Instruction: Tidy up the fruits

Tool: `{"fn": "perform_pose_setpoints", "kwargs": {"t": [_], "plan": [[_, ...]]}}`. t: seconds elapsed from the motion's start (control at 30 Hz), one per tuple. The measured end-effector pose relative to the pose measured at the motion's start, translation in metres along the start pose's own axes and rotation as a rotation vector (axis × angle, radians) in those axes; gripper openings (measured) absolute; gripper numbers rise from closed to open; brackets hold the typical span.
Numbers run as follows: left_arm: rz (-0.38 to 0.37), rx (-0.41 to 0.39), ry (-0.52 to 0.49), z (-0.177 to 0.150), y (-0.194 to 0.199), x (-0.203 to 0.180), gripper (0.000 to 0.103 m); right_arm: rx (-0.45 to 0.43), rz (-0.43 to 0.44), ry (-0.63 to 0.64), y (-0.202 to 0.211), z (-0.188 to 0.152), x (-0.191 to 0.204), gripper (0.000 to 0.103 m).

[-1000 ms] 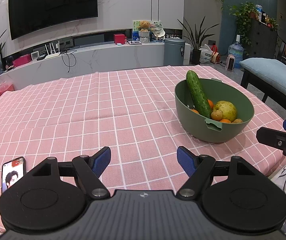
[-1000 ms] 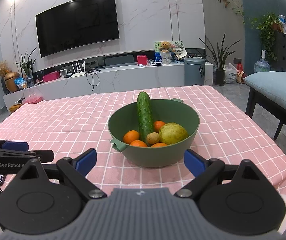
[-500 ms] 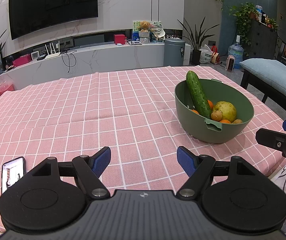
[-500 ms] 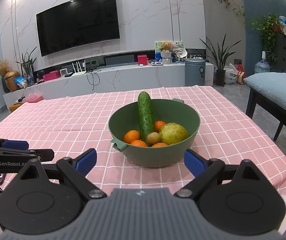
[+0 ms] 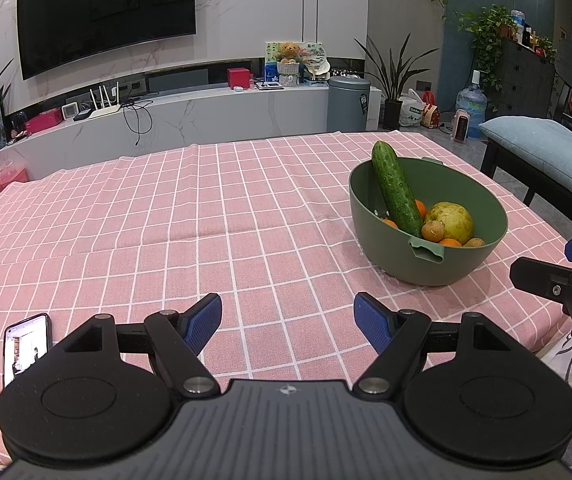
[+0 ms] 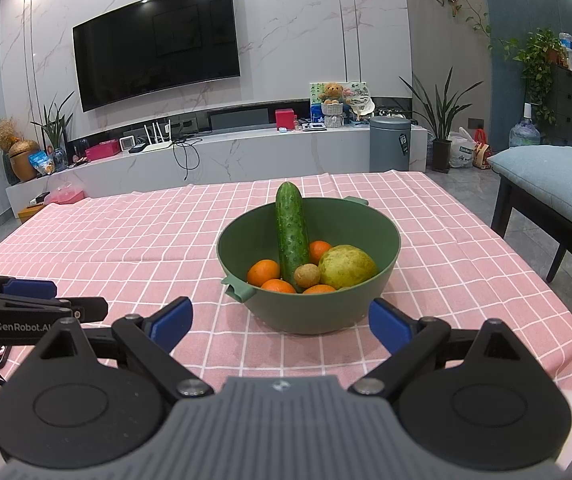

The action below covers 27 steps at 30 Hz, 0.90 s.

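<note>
Green bowl (image 6: pixel 310 312) of fruit just beyond the right gripper (image 6: pixel 281 320), both grippers' jaws apart, empty

1. Only real change I can spot: the phone (image 5: pixel 26 350) at the lower left of my left wrist view shows a pale page now, where a second ago a face filled its screen.

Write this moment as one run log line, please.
left gripper: open, empty | right gripper: open, empty | green bowl: holds cucumber and all fruit | stage: nothing picked
</note>
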<state>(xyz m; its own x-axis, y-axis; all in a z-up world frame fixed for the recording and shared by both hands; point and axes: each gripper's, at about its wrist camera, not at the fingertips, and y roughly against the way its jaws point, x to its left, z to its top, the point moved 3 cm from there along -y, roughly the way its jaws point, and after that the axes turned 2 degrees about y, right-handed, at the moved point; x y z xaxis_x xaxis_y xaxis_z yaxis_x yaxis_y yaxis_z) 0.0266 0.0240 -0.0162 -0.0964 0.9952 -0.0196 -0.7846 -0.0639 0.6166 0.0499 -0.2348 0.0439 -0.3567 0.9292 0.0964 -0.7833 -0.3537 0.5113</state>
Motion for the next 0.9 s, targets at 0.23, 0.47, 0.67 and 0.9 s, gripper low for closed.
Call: {"fn": "perform_pose_setpoints", "kwargs": {"t": [0.23,0.47,0.67,0.9], "plan": [[-0.004,0.000,0.002,0.0012,-0.0007,-0.0013,0.088,0.001,0.000,0.000,-0.0001,-0.0001,0.0003,0.092],[-0.016,-0.001,0.007,0.0025,0.0001,-0.0013,0.088,0.004,-0.001,0.003,-0.0013,-0.0013,0.0001,0.092],[-0.028,-0.002,0.004,0.0032,-0.0006,-0.0015,0.088,0.007,-0.003,0.006,-0.0020,-0.0016,0.0001,0.092],[-0.034,-0.011,0.003,0.0027,-0.0008,-0.0016,0.088,0.011,-0.003,0.010,-0.0026,-0.0023,0.0002,0.092]]}}
